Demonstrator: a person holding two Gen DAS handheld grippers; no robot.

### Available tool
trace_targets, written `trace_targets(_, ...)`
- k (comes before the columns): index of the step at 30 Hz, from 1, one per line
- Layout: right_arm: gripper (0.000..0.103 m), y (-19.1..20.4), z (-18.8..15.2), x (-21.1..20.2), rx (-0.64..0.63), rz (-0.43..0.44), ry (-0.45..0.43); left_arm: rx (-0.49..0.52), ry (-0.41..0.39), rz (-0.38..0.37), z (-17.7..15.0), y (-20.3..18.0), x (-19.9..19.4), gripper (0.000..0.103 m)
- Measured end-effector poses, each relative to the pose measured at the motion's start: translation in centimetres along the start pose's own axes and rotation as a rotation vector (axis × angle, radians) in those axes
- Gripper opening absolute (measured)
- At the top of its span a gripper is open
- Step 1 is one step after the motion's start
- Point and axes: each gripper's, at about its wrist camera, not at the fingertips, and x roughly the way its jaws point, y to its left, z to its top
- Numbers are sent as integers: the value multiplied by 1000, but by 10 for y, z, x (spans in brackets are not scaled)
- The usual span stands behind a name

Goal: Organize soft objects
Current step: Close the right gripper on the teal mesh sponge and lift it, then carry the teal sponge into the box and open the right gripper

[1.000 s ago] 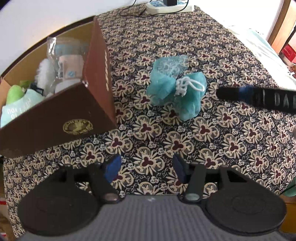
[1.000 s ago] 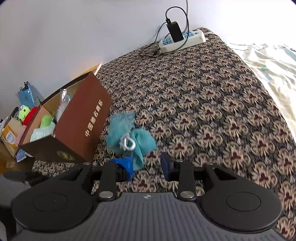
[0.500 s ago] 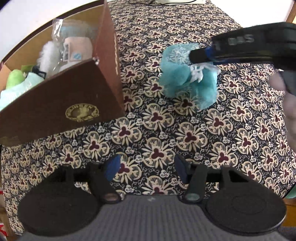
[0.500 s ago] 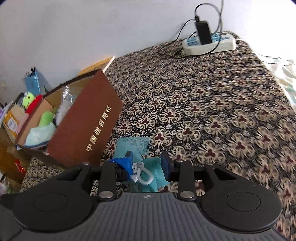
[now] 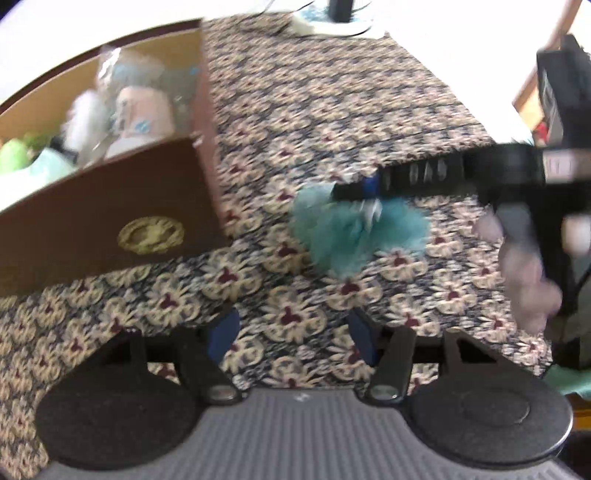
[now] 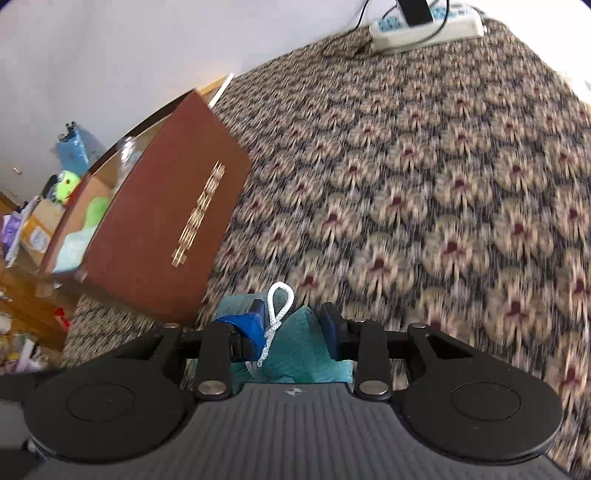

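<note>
A teal mesh bath pouf (image 5: 354, 232) with a white cord loop (image 6: 279, 299) lies on the floral cloth, just right of a brown box (image 5: 110, 221). My right gripper (image 6: 291, 325) is down over the pouf, one blue pad on each side of the mesh, its narrow gap unchanged. In the left wrist view the right gripper (image 5: 365, 186) reaches in from the right, held by a hand (image 5: 524, 266). My left gripper (image 5: 291, 332) hovers open over bare cloth in front of the pouf, with nothing between its fingers.
The brown box (image 6: 159, 236) is open on top and holds several soft things, among them white, pink and green ones. A white power strip (image 6: 424, 26) with a plug lies at the far edge of the cloth. Clutter sits on the floor at left.
My right gripper came in from the right and sank onto the pouf, which now sits between its fingers. The left gripper has hardly shifted and stays open.
</note>
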Motion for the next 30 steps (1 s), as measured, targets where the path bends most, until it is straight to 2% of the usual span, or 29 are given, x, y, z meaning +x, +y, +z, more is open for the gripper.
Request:
trace_targets(4,16,-3,-24,-17,62,46,50,91,5,-135,-5,-13,6,64)
trace_targets(9,18,-8,-44,-35,157,63,77,196,29,-214,-14,-32,16,64)
trace_targets(14,19,-22,-57,-52,238,76,59,187,29,-281,-12,-29,27,64)
trace_targets(16,19,-30,-59,-54,287,109,68,174,23,-305,-11,-26,29,64)
trace_targets(20,19,-38,-67,-59,335,149,90,177,10,-337,-11,-25,30,51)
trace_targets(24,17,-42,-73,-59,369,173,98,194,-2,-342,-13,-25,26,43)
trace_targets(30,16,-28,-71,-62,334,204,69,235,-72,-296,-12,-23,6,41)
